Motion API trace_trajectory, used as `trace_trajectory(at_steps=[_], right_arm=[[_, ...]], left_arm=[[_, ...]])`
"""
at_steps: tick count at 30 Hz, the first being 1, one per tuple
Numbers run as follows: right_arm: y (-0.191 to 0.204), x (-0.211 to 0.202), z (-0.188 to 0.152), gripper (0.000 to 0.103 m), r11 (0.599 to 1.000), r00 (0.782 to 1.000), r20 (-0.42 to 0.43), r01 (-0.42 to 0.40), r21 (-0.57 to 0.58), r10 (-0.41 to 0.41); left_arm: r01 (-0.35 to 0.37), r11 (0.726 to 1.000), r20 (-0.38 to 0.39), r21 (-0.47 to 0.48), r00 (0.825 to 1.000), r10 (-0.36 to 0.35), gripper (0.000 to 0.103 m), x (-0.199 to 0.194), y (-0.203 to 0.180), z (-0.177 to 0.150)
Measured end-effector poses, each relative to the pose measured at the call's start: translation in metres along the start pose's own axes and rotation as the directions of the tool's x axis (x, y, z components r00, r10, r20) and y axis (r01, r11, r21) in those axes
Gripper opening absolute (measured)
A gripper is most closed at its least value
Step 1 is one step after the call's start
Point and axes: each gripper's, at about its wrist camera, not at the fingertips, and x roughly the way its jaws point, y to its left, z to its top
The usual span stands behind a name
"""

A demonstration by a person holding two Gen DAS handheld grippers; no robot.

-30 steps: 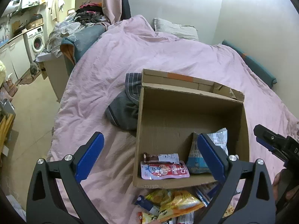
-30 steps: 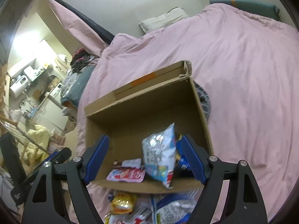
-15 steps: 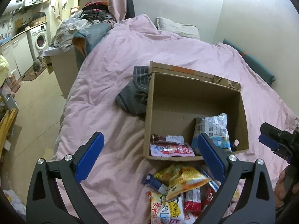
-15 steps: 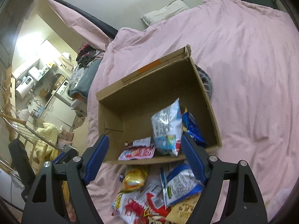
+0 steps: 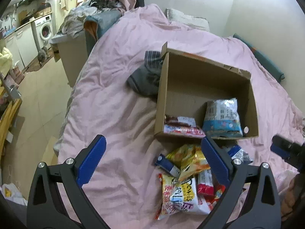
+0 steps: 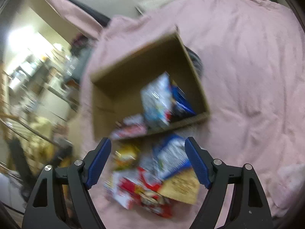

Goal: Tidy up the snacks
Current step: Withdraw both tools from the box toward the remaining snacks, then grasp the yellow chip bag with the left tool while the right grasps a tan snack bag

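Both grippers, left gripper (image 5: 152, 159) & right gripper (image 6: 147, 161), are spread wide w/ nothing held, hovering over the snack pile (image 5: 187, 181) on the pink duvet (image 5: 114, 95) just in front of the cardboard box (image 5: 162, 87). The box already holds a few packs, incl. a blue-white bag (image 5: 222, 117). Best bet, imo: take one top pack, e.g. the yellow bag (image 5: 192, 160), pinch its edge not the puffy middle, then lift clear over the box's near wall.
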Motion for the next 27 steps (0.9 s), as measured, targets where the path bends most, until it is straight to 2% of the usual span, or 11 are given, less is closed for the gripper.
trace_trajectory(at_steps=[2, 6, 12, 16, 21, 24, 27], right_arm=[[-0.006, 0.006, -0.005, 0.082, 0.999, 0.998, -0.046, 0.031, 0.019, -0.03], [-0.02, 0.01, -0.01, 0.082, 0.998, 0.997, -0.078, 0.013, 0.063, -0.008], [-0.038, 0.006, -0.012, 0.082, 0.996, 0.995, -0.094, 0.033, 0.089, -0.024], [-0.045, 0.006, -0.014, 0.082, 0.994, 0.994, -0.102, 0.043, 0.098, -0.033], [-0.055, 0.002, -0.014, 0.082, 0.993, 0.993, -0.104, 0.058, 0.105, -0.047], [-0.062, -0.001, -0.013, 0.082, 0.988, 0.995, -0.1, 0.037, 0.148, -0.023], [-0.063, -0.005, -0.011, 0.082, 0.989, 0.996, -0.086, 0.028, 0.148, -0.016]], left_arm=[[-0.003, 1.0, -0.038, -0.02, 0.999, 0.002, 0.099, 0.007, 0.004, -0.003], [0.052, 0.994, -0.119, -0.096, 0.991, -0.063, 0.099, 0.021, 0.011, -0.012], [0.111, 0.984, -0.244, -0.137, 0.959, -0.142, 0.099, 0.047, 0.002, -0.023], [0.164, 0.974, -0.312, -0.157, 0.928, -0.206, 0.099, 0.065, -0.016, -0.031], [0.155, 0.97, -0.402, -0.188, 0.889, -0.22, 0.099, 0.101, -0.042, -0.03], [0.138, 0.966, -0.421, -0.217, 0.88, -0.22, 0.099, 0.121, -0.056, -0.025], [0.083, 0.98, -0.5, -0.182, 0.85, -0.165, 0.096, 0.144, -0.07, -0.028]])
